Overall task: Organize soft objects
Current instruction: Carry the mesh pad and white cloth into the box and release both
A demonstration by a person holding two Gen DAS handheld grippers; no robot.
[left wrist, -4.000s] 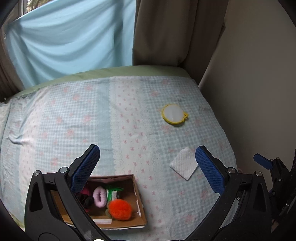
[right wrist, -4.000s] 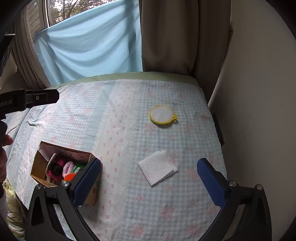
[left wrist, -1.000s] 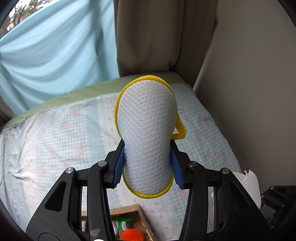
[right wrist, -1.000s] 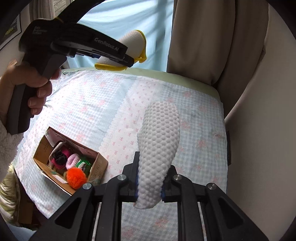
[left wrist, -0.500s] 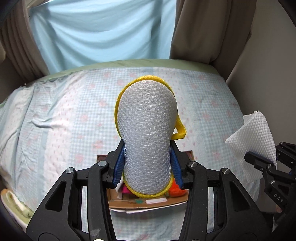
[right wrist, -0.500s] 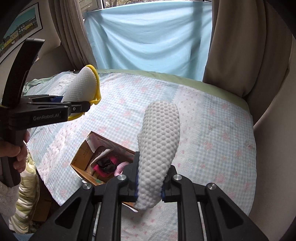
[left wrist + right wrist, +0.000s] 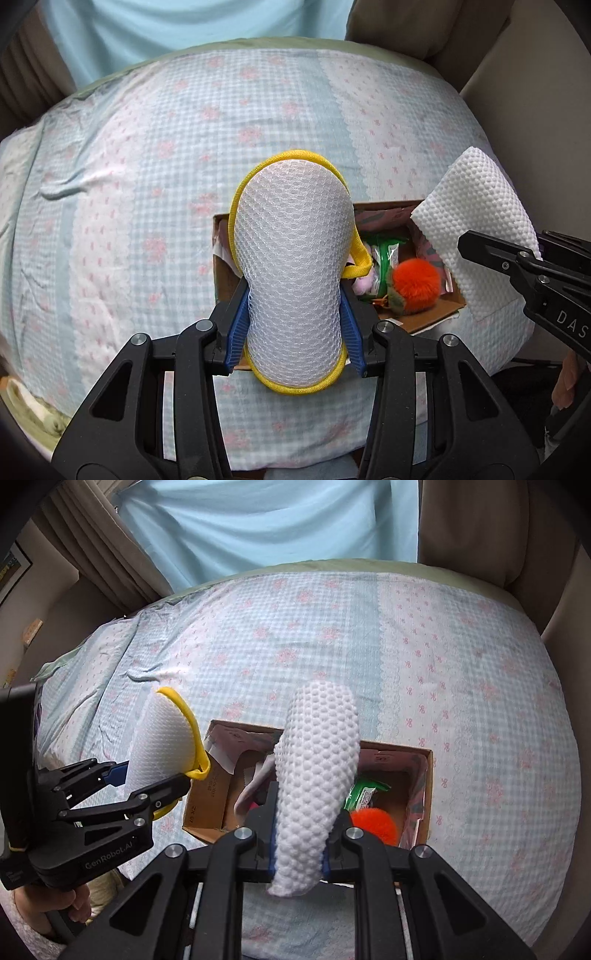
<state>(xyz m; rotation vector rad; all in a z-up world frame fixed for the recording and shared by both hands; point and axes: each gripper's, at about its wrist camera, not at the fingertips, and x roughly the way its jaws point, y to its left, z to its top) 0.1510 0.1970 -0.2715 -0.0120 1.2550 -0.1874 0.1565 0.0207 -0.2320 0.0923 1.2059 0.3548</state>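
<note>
Two grippers hover above the open cardboard box [image 7: 421, 771] on the bed's blue-and-pink checked quilt [image 7: 461, 672]. On the left, the left gripper [image 7: 293, 317] has its jaws pinching a round white mesh pad with yellow trim [image 7: 291, 266]; on the right, the right gripper [image 7: 301, 843] has its jaws clamped on a folded white dimpled cloth [image 7: 317, 768]. An orange fluffy pom-pom [image 7: 415, 280] lies inside the box.

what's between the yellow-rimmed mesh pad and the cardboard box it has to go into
Nothing visible blocks it. The left tool holds the mesh pad above the open-topped cardboard box. The white cloth in the right tool hangs over the box too, alongside, not beneath the pad.
</note>
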